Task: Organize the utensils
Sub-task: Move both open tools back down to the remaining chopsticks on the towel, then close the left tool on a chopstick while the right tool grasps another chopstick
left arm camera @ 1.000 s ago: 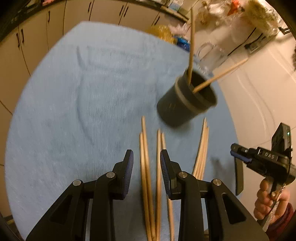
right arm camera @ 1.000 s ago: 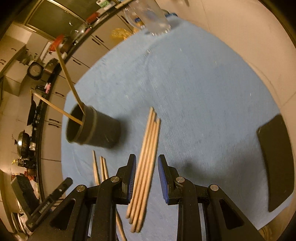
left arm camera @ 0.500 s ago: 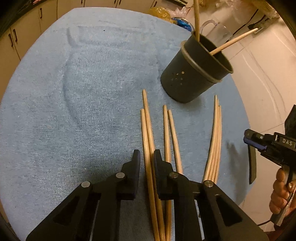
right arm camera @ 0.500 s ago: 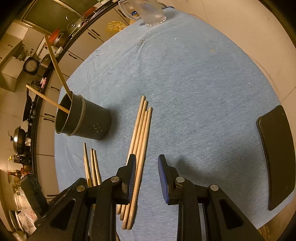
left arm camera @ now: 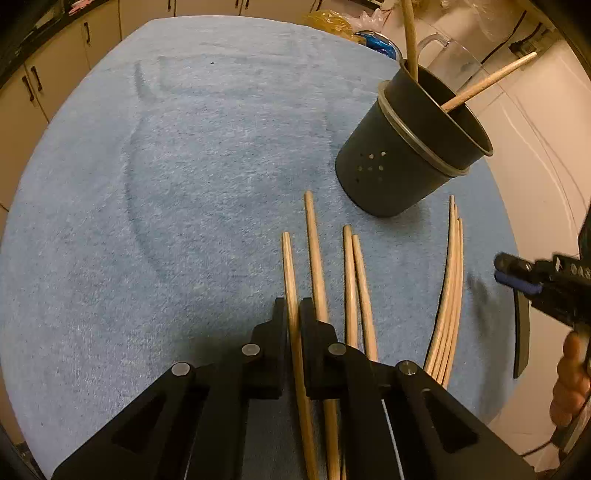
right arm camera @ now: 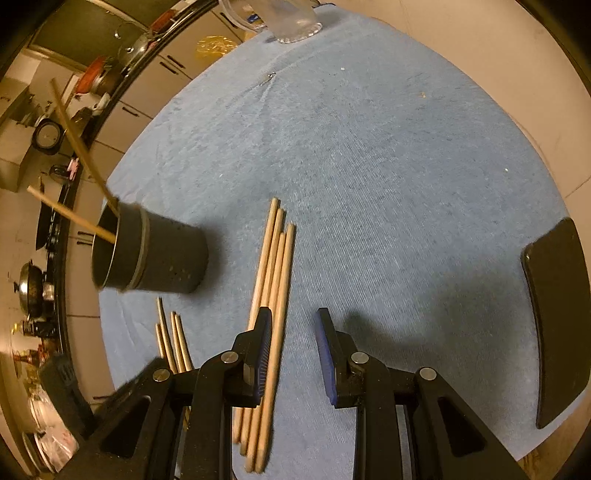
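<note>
The left gripper point(left arm camera: 293, 314) has its black jaws pinched tight on a single pale wooden chopstick point(left arm camera: 287, 266), which runs forward between the fingers, its tip pointing out over the light blue terry cloth point(left arm camera: 184, 184) that covers the table. Just to the right of the held stick lie three more loose wooden chopsticks point(left arm camera: 349, 280) on the cloth, one close beside the gripper and two touching each other as a pair. Farther right a bundle of four wooden chopsticks point(left arm camera: 452, 288) lies side by side near the cloth's edge. Ahead and to the right stands a dark grey perforated cylindrical utensil holder point(left arm camera: 402, 162), with two wooden chopsticks point(left arm camera: 487, 81) leaning out of it. The right gripper point(right arm camera: 293, 325) hangs with its blue-padded jaws spread apart, gripping nothing; its left finger sits over the four-stick bundle point(right arm camera: 273, 280). A flat black rounded pad point(right arm camera: 557, 317) lies at the cloth's right edge, and a clear glass pitcher point(right arm camera: 291, 18) stands at the far end
</note>
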Demonstrator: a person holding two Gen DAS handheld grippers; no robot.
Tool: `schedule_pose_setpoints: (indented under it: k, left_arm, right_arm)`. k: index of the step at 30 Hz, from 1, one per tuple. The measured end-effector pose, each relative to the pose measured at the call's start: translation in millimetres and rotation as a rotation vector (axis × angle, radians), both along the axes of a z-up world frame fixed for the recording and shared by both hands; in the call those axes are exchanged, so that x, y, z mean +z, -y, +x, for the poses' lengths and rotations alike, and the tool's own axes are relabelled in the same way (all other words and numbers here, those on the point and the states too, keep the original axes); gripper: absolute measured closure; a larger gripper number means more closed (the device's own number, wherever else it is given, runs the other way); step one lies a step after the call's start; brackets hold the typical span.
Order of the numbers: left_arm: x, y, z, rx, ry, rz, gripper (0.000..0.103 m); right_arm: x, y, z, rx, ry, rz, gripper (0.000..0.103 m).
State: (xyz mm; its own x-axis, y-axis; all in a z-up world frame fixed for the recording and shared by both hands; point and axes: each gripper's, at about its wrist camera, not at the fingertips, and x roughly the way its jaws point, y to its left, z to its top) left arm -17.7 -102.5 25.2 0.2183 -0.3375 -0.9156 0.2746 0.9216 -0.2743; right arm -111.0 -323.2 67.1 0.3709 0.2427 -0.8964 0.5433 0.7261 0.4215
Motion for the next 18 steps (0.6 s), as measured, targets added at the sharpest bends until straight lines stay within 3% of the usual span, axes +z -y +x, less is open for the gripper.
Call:
schedule_pose_setpoints:
  k: [9, 18]
  left_arm:
    - [-1.4, -11.5, -2.1, 0.014, -0.015, -0.027, 0.096]
    - [-0.7, -12.7, -1.9, 0.018, -0.011, -0.028, 0.096]
  right_arm:
    - [-18.7, -5.0, 28.0, 0.002, -0.079, 0.002, 0.086]
    - [-25.8, -16.2, 45.4, 0.05, -0.14, -0.072, 0.089]
